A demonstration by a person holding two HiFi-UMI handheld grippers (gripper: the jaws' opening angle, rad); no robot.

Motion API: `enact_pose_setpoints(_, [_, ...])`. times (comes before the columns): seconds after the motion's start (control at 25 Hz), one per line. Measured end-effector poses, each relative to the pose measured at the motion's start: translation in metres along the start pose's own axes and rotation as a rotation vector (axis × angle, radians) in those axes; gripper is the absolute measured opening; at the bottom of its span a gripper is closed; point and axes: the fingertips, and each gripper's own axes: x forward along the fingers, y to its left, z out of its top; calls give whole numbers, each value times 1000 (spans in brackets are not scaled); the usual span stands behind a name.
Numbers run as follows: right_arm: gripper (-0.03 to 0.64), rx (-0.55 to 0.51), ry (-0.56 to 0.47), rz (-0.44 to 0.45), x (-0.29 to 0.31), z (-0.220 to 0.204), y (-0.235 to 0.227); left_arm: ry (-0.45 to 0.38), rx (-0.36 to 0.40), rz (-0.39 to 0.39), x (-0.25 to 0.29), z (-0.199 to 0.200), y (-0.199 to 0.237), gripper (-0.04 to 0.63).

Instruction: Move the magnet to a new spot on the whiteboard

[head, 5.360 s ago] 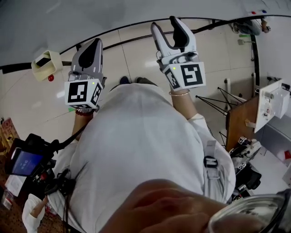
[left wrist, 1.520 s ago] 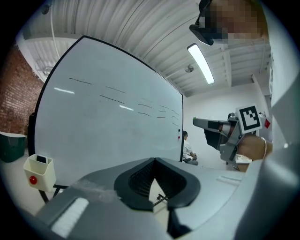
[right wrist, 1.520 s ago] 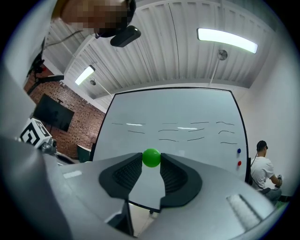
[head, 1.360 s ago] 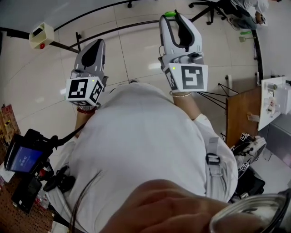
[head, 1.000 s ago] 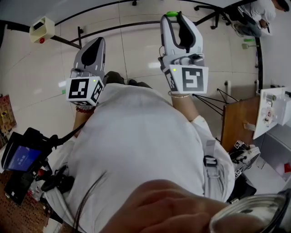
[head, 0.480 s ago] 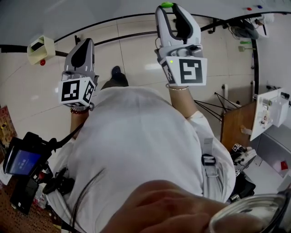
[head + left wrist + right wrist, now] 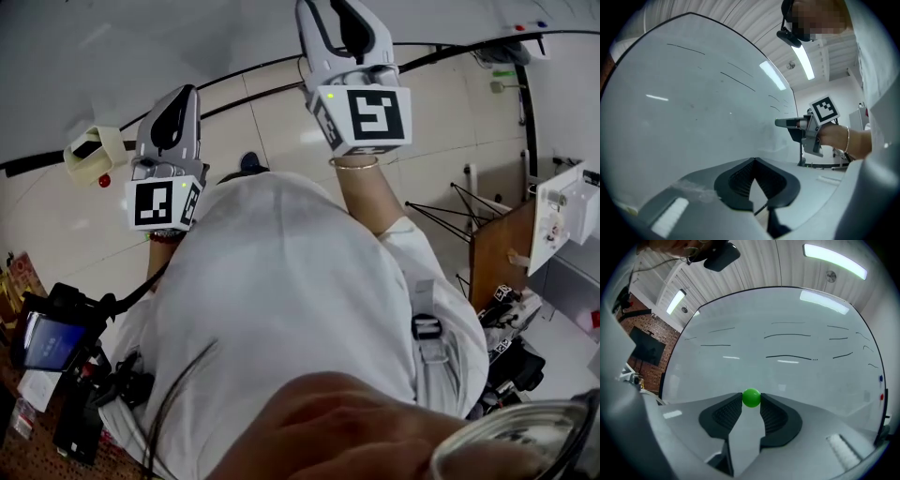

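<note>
A small green ball magnet (image 7: 751, 398) sits pinched between the tips of my right gripper (image 7: 751, 401), just in front of the whiteboard (image 7: 787, 376), which carries several thin black lines. In the head view the right gripper (image 7: 336, 11) is raised to the top edge, where its tips and the magnet are cut off. My left gripper (image 7: 180, 98) hangs lower and to the left, shut and holding nothing. In the left gripper view its jaws (image 7: 754, 161) meet at the tips before the whiteboard (image 7: 693, 108). The right gripper (image 7: 799, 129) shows there from the side, its tip close to the board.
A red magnet (image 7: 881, 397) and a blue magnet (image 7: 880, 378) stick to the board's right edge. A beige holder (image 7: 92, 150) with a red magnet (image 7: 104, 180) below it hangs at the board's lower left. A wooden table (image 7: 497, 253) stands at the right, on tiled floor.
My right gripper has risen up and leftward with the green magnet, toward the board, so its tips leave the head view. The left gripper has stayed shut and shifted only slightly.
</note>
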Motion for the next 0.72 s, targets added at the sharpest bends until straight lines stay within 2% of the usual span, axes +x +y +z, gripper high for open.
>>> enact_pose_setpoints(0.16, [120,5,13,-32,-9,-4,-2,-68,23,-17,-1,15,-2,6])
enact_pose_setpoints(0.28, [121,-1,16,-45,-15,-2,-6,-65,32,-45,2,16,-9,6])
enact_pose_setpoints(0.36, [121,-5,16,-56,-20,-1,-8,-73,8,-57,2,20,-12,6])
enact_pose_setpoints(0.72, [120,-19,12,-83,-32,-1,-6,-104,-17,-75,-1,29,-15,6])
